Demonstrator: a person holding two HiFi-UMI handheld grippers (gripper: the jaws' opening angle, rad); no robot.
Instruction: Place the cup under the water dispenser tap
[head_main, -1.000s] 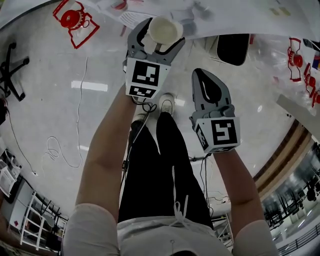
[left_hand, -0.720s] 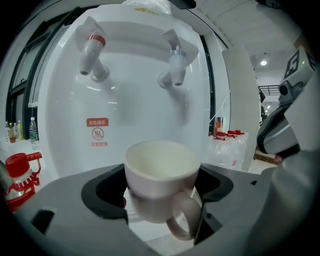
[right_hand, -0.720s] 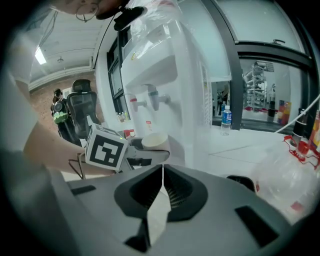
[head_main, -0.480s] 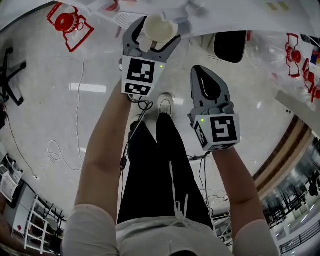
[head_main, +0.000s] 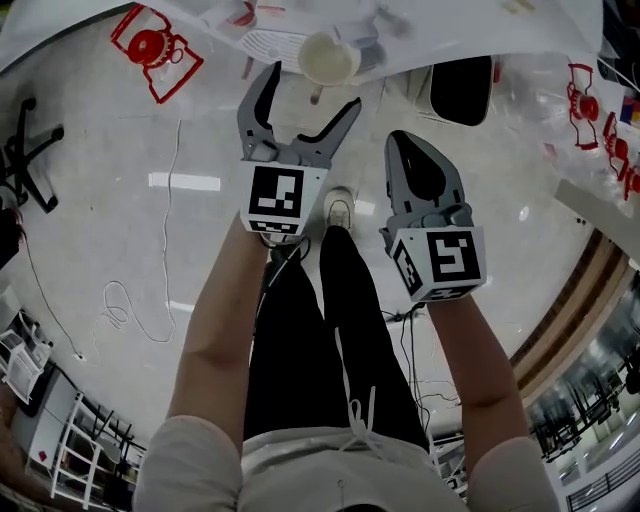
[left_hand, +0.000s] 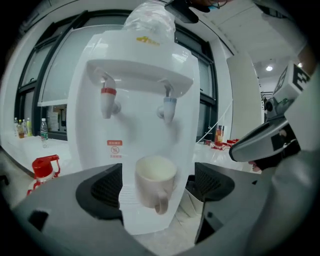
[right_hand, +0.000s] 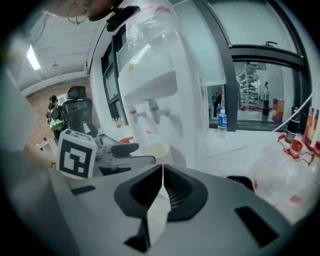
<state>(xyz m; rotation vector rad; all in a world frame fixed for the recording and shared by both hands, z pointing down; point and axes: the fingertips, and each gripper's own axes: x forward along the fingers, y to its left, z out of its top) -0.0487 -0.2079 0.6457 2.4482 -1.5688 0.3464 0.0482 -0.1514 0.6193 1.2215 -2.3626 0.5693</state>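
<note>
Shows the cup (left_hand: 155, 182) upright on the drip shelf of the water dispenser (left_hand: 135, 75), handle turned outward from the cabinet front. Sits below the level of the red tap (left_hand: 107, 100) and the blue tap (left_hand: 168, 107), nearer the blue one, with open air between rim and spouts. Has the left gripper (head_main: 310, 95) straight in front of the dispenser, jaws spread wide and holding nothing; lined up on the cup, tips short of it and apart from its sides, room left on both flanks. Has the right gripper (right_hand: 161, 192) off to the dispenser's right and farther out, jaws pressed together, empty.
</note>
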